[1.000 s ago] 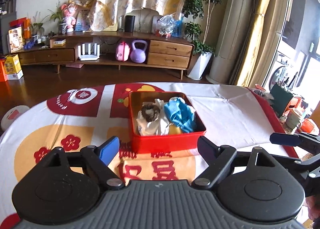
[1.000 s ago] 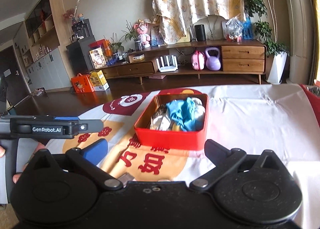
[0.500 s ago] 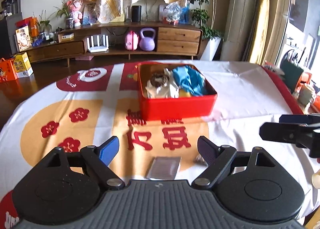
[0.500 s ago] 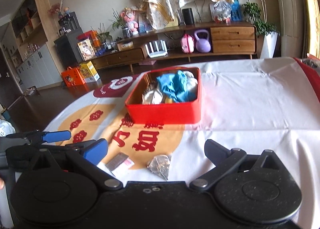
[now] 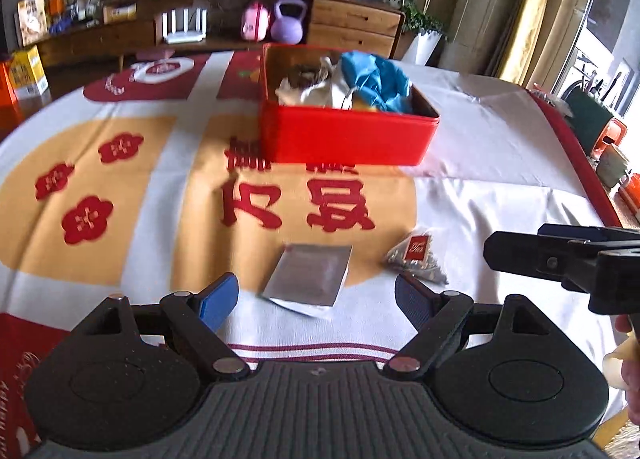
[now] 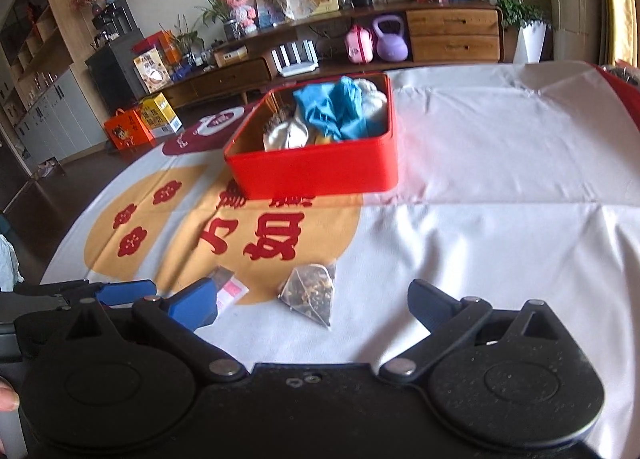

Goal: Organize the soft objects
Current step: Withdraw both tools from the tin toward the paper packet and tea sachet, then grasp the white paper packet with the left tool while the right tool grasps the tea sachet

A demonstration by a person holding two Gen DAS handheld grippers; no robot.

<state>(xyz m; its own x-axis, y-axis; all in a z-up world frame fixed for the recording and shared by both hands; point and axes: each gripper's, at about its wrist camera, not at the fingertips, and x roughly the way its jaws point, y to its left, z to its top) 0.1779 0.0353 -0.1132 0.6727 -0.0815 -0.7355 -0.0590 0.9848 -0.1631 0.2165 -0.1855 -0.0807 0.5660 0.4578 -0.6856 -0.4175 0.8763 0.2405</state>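
A red tin (image 5: 344, 135) (image 6: 316, 173) stands on the tablecloth and holds a blue cloth (image 5: 376, 81) (image 6: 332, 107) and white soft items (image 5: 312, 89) (image 6: 286, 135). A silver flat packet (image 5: 310, 277) (image 6: 228, 291) lies just ahead of my left gripper (image 5: 316, 297), which is open and empty. A pyramid tea bag (image 5: 416, 259) (image 6: 314, 291) lies to its right, just ahead of my right gripper (image 6: 308, 305), which is open and empty. The right gripper also shows in the left wrist view (image 5: 560, 259).
The table carries a white cloth (image 6: 500, 163) with red and orange print. Behind it stands a low wooden sideboard (image 5: 352, 25) with a purple kettlebell (image 5: 287, 21). Cups and a green holder (image 5: 592, 123) sit past the table's right edge.
Both grippers have pulled back from the red tin and tilted down toward the near table. The silver packet and the tea bag have come into view in front of them.
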